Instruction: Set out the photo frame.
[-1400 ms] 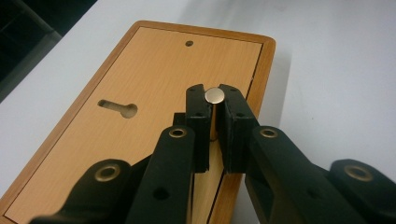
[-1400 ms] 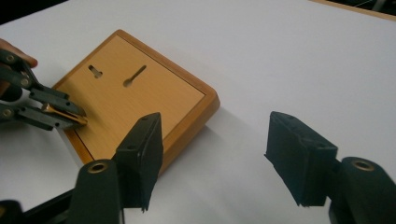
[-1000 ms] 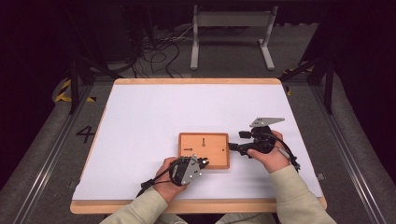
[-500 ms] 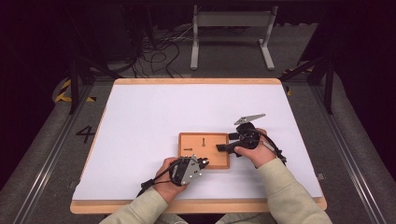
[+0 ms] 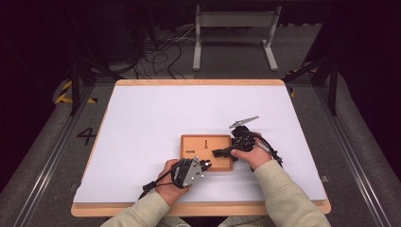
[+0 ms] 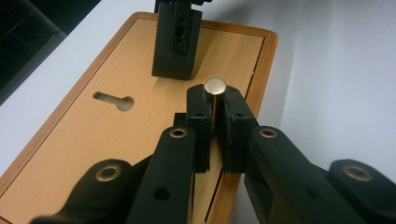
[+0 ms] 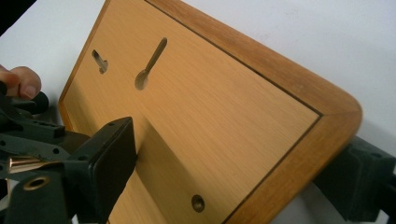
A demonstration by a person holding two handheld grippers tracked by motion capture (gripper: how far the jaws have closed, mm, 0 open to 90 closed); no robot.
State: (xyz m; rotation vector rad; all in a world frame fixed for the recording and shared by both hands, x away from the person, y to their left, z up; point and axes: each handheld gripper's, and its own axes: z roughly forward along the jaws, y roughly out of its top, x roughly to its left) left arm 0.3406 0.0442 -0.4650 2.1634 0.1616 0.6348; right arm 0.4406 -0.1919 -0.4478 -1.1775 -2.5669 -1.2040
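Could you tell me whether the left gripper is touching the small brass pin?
Touching. In the left gripper view, the left gripper has its jaws closed on the brass pin, gripping it from both sides above the wooden board.

Illumination is uneven: in the high view the white table top (image 5: 156, 123) is brightly and evenly lit from above, while the surrounding floor and background fall into deep shadow with little detail. In the left gripper view the brass pin (image 6: 215, 87) carries a small glare spot, and the near black jaws are soft. The right gripper view shows the wooden board (image 7: 210, 116) sharp mid-frame, its nearest corner slightly blurred.
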